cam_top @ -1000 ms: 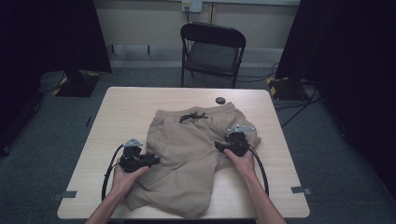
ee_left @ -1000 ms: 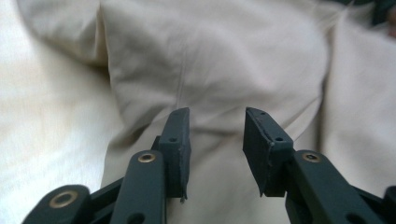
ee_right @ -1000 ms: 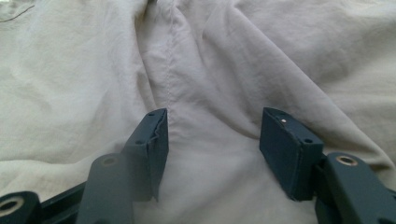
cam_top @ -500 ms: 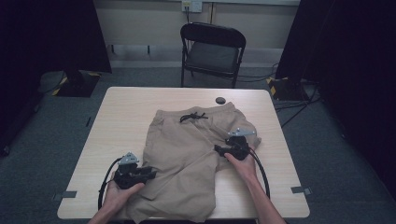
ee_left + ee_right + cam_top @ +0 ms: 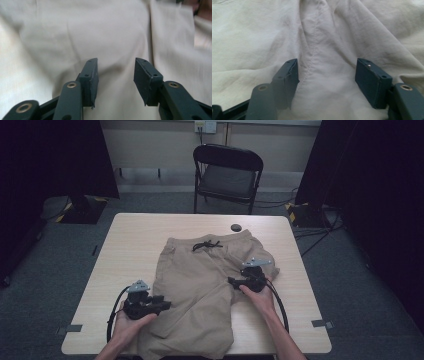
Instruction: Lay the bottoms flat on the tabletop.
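One pair of shorts (image 5: 200,290) covers the middle of the worktop (image 5: 130,240), its lower end hanging over the near edge – that overhang could drag the cloth off if either side is let go carelessly. Left tongs (image 5: 165,305) have just been opening, spread over flat cloth, gripping nothing. Right tongs (image 5: 232,281) – also just opening – straddle a bunched seam (image 5: 312,60) without pinching it, so a grab here may catch several layers

Khaki shorts (image 5: 200,290) lie flat on the table — waistband and dark drawstring (image 5: 207,245) at the far side, one leg reaching the near edge, fabric lightly creased.
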`<state>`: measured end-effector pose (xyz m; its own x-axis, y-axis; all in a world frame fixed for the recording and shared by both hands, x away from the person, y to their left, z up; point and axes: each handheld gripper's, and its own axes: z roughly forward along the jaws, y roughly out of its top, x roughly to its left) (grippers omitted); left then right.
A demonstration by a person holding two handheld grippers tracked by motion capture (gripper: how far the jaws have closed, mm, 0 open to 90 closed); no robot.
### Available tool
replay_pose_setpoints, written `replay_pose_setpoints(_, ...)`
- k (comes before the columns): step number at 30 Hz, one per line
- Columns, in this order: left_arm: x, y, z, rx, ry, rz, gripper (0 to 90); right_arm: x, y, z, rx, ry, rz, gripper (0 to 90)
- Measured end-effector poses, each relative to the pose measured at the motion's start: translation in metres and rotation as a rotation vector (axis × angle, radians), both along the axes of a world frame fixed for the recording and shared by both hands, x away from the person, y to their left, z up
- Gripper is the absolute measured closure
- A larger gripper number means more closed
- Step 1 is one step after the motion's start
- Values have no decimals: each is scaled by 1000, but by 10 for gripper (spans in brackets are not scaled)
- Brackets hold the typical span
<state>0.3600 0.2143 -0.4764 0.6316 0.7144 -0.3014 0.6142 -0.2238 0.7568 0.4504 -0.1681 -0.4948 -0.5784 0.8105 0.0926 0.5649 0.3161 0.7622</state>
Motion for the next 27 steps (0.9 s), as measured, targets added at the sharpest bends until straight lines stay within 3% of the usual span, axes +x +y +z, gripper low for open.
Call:
replay_pose_setpoints(4, 26, -13, 0, -21, -2, 33, 498, -2, -1, 4, 13, -6, 7, 338)
replay_pose_setpoints(9, 52, -29, -11, 14, 17, 68, 479, -6, -5, 12, 25, -29, 11, 330)
replay_pose_setpoints(10, 55, -32, -16, 41, 26, 72, 478, -6, -6, 14, 26, -34, 10, 327)
replay_pose_setpoints(13, 58, -30, -21, 59, -11, 90, 505, -9, -12, 20, 32, -48, 2, 315)
replay_pose_setpoints(16, 56, -30, -21, 188, -102, 82, 527, -10, -17, 23, 35, -52, -10, 293)
replay_pose_setpoints(18, 56, -27, -21, 253, -143, 81, 559, -10, -22, 25, 39, -62, -26, 284)
replay_pose_setpoints(19, 56, -26, -22, 261, -156, 97, 578, -11, -24, 26, 43, -61, -33, 276)
replay_pose_setpoints(24, 59, -18, -23, 226, -147, 110, 618, -11, -39, 30, 39, -84, -82, 247)
replay_pose_setpoints(27, 59, -19, -23, 252, -160, 100, 626, -8, -52, 28, 33, -77, -124, 215)
